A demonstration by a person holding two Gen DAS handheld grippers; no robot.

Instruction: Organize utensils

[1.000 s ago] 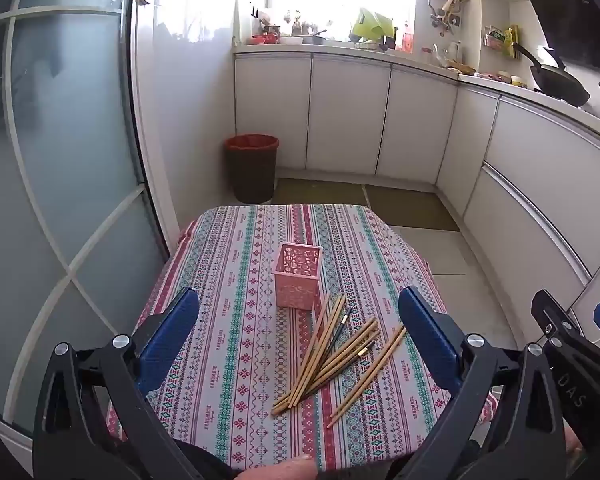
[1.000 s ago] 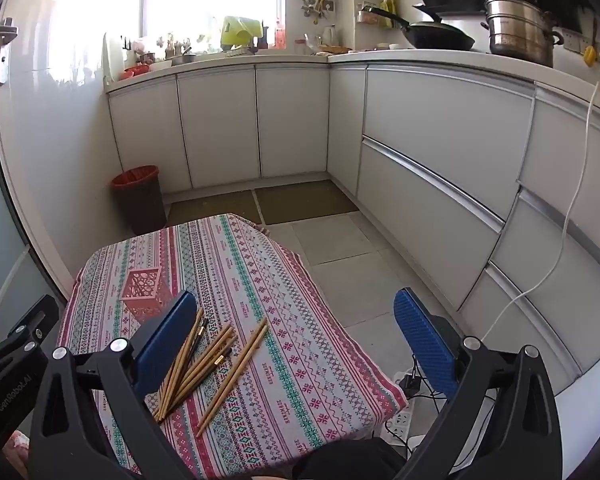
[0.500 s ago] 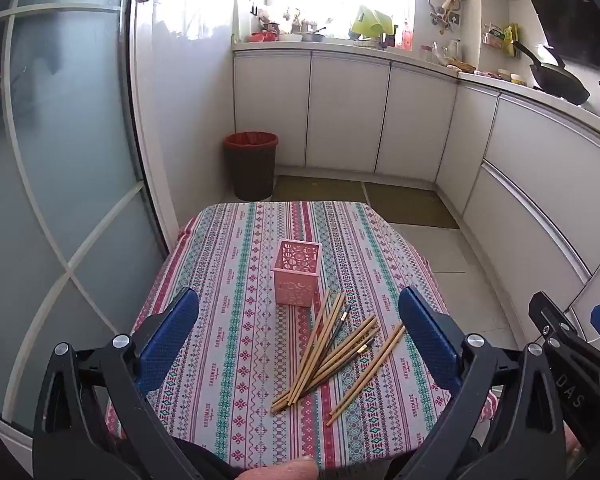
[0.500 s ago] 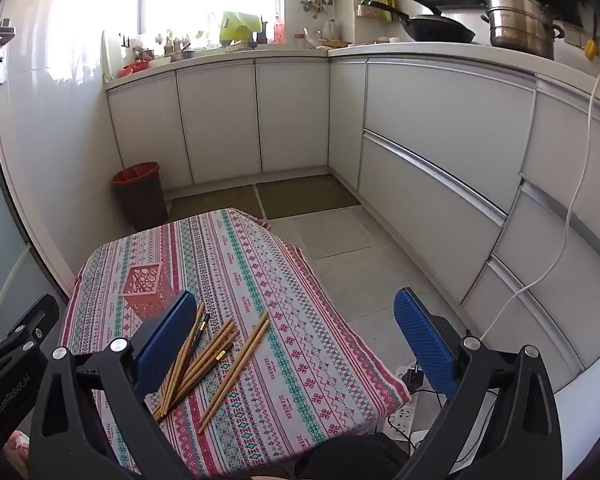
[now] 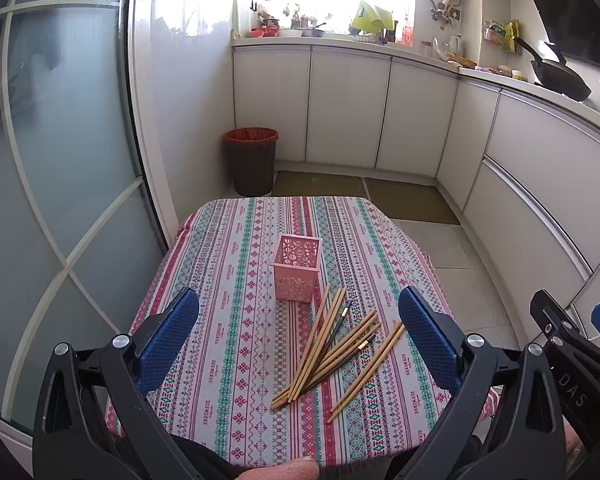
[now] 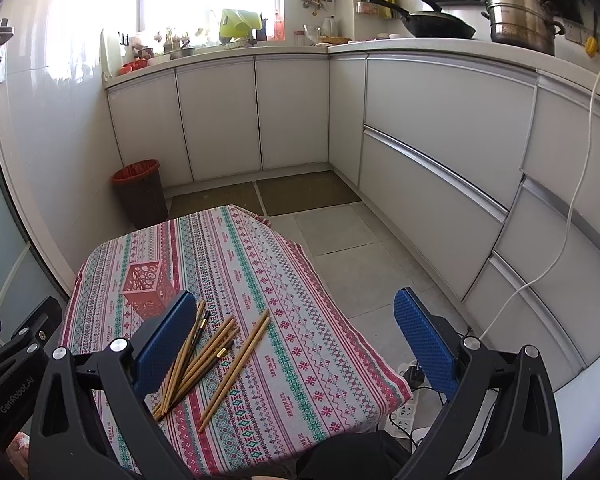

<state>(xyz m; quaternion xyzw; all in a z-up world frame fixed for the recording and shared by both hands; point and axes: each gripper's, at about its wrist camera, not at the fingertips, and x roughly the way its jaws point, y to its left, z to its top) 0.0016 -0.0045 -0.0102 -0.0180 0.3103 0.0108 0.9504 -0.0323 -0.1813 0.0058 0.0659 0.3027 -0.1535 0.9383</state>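
Observation:
A pink lattice holder point(image 5: 297, 271) point(image 6: 147, 287) stands upright and empty in the middle of the patterned tablecloth point(image 5: 228, 280) point(image 6: 292, 320). Several wooden chopsticks point(image 5: 332, 352) point(image 6: 204, 356), a few with dark tips, lie scattered just in front of it and to its right. My left gripper point(image 5: 298, 338) is open, held above the near table edge, with the chopsticks seen between its blue pads. Farther right, my right gripper point(image 6: 296, 336) hangs open over the table's right side, nothing between its fingers, the chopsticks beside its left pad.
A dark bin with a red liner point(image 5: 251, 160) point(image 6: 140, 192) stands on the floor beyond the table. White cabinets point(image 6: 440, 132) run along the back and right. A frosted glass door point(image 5: 60, 160) is on the left. A power strip point(image 6: 406, 412) lies on the floor.
Both grippers have tilted slightly, so the table sits a little lower and farther in view. The chopsticks and holder have not moved. Both grippers stay open.

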